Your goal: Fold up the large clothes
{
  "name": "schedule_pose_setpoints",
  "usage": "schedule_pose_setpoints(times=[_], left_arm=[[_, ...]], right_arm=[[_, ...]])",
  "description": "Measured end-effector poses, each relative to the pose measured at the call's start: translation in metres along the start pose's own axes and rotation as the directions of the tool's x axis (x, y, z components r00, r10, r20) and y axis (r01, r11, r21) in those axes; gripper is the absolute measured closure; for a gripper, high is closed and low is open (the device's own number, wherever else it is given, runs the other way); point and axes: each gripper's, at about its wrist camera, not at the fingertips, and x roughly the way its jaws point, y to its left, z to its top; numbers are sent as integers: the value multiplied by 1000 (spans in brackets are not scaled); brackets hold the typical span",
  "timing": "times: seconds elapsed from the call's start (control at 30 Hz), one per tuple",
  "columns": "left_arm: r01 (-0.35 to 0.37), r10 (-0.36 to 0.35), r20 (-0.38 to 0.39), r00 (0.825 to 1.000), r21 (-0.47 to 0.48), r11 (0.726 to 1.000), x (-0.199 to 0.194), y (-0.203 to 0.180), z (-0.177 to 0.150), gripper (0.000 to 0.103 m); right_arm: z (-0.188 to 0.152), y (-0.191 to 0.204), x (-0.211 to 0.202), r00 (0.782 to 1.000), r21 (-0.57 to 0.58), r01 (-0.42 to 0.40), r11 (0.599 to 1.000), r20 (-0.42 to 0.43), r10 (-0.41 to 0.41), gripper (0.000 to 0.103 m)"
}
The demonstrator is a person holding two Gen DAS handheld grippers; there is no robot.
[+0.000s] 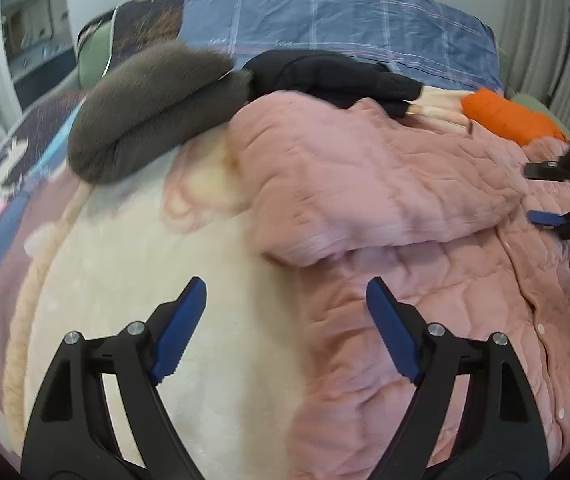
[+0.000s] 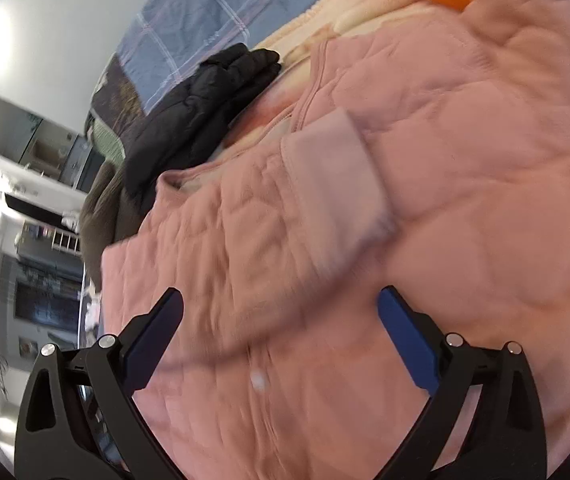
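Hovering both grippers spread and empty, I see the jacket (image 1: 405,208) lying ahead-right of my left gripper (image 1: 287,330) and directly under my right gripper (image 2: 281,336); its sleeve (image 2: 337,176) is folded across the body, so my right is nearer

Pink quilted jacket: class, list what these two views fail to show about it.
- Pink quilted jacket: right side cut off by the left wrist view's edge.
- Sleeve cuff: motion-blurred in the right wrist view.
- Its lower part: hidden behind the right tongs, both views.
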Motion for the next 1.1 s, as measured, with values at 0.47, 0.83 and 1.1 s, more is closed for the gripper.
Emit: schedule_pose_setpoints(times=[0.47, 0.83, 1.1], left_arm=[[26, -27, 9, 1000, 49, 998, 19, -19, 9, 14], [-46, 46, -15, 999, -7, 999, 36, -10, 23, 16], [-177, 171, -47, 984, -180, 968, 41, 33, 25, 70]], right_arm=[[40, 3, -128, 904, -117, 128, 985, 423, -67, 90], [11, -43, -113, 901, -49, 260, 964, 370, -224, 47], [-13, -6, -99, 910, -302, 256, 918, 395, -124, 56]])
